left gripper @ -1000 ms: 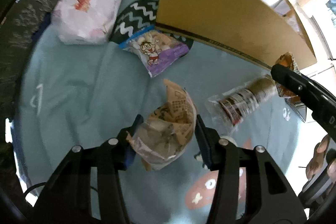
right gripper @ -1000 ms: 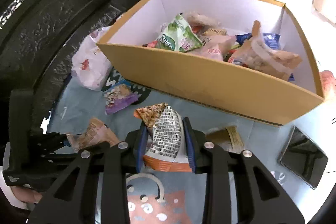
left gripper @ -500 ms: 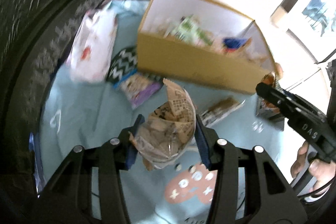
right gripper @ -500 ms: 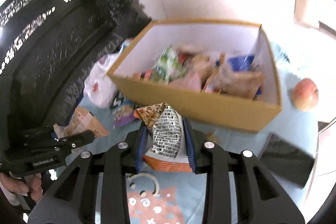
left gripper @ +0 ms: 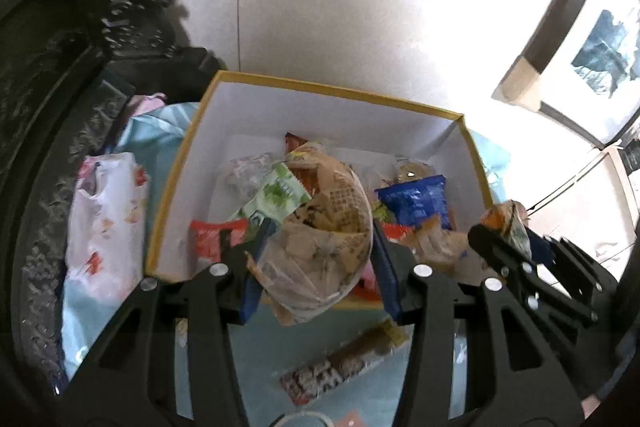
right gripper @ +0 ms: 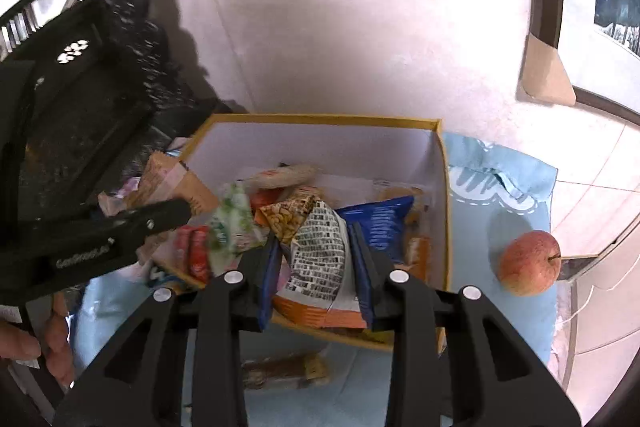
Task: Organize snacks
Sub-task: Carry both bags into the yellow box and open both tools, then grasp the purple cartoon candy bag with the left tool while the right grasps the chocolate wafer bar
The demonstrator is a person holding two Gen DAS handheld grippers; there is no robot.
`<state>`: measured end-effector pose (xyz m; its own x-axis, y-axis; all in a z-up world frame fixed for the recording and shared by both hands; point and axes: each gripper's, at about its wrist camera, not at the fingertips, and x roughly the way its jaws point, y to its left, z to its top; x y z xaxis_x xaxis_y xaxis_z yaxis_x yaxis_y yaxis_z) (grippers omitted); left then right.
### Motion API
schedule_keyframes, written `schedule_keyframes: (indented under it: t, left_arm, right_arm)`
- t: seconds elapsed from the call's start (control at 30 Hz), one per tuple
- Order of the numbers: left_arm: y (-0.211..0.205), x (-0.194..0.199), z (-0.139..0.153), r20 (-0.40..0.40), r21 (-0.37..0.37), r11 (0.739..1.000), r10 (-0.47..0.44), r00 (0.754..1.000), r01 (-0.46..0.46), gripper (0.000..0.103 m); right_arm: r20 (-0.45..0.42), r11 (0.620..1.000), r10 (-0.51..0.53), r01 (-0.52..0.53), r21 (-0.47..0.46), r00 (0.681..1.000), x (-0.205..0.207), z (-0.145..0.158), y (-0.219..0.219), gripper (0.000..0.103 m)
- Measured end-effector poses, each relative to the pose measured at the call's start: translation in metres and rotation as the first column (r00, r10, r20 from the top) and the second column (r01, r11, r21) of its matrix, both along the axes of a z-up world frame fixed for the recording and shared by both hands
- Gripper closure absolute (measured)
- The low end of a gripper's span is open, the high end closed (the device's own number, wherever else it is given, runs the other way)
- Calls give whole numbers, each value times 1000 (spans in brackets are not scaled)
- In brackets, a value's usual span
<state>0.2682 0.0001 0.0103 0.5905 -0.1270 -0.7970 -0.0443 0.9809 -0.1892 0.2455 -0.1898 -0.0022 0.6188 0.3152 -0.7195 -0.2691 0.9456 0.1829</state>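
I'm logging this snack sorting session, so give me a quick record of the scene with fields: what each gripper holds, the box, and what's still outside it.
left gripper: shut on tan printed snack bag, over the box
right gripper: shut on orange and white snack packet, over the box
box: open, yellow rim, several snack packs inside
left outside: long wrapped snack bar on blue cloth; white plastic bag beside the box
other: apple on the cloth

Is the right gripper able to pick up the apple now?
Probably not yet. The right gripper is shut on a snack bag, so its jaws are full, though the apple lies unobstructed on the blue cloth.
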Motion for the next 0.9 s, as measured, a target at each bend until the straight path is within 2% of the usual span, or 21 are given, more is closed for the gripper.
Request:
schedule_keyframes:
  t: [0.07, 0.1, 0.13, 0.17, 0.23, 0.43, 0.57, 0.73, 0.9]
  left_arm:
    - [-1, 13, -10, -27, -20, 1000, -1, 1000, 0, 53]
    - [0, 17, -15, -36, -35, 999, 11, 999, -13, 31]
    - [1, 18, -17, -38, -26, 999, 38, 999, -39, 18]
    - [3, 16, -17, -20, -14, 998, 63, 998, -63, 9]
    - [7, 11, -15, 15, -12, 998, 61, 998, -61, 9]
    - [34, -24, -18, 14, -19, 997, 74, 997, -74, 9]
    - [60, -56, -29, -23, -34, 991, 126, 992, -127, 8]
    - [85, -84, -60, -120, -38, 982, 177, 977, -183, 8]
    - [90, -93, -86, -172, -31, 984, 166, 971, -174, 8]
  right_arm:
    - [-24, 999, -13, 13, -31, 1000, 9, -11, 1, 67]
    - [-38, 998, -29, 27, -62, 999, 13, -16, 1, 58]
    - [-36, 995, -51, 47, -88, 998, 13, -18, 0, 41]
    - [-21, 991, -75, 73, -111, 997, 11, -18, -2, 37]
    - [16, 997, -57, 58, -56, 998, 3, -14, -8, 37]
    - [63, 999, -15, 13, 30, 998, -34, -3, -15, 37]
    - [54, 998, 47, -49, 35, 997, -57, -10, -9, 37]
    - [-43, 985, 171, -169, 45, 984, -77, -39, 7, 36]
    - [-158, 980, 186, -172, 99, 970, -81, -64, 10, 36]
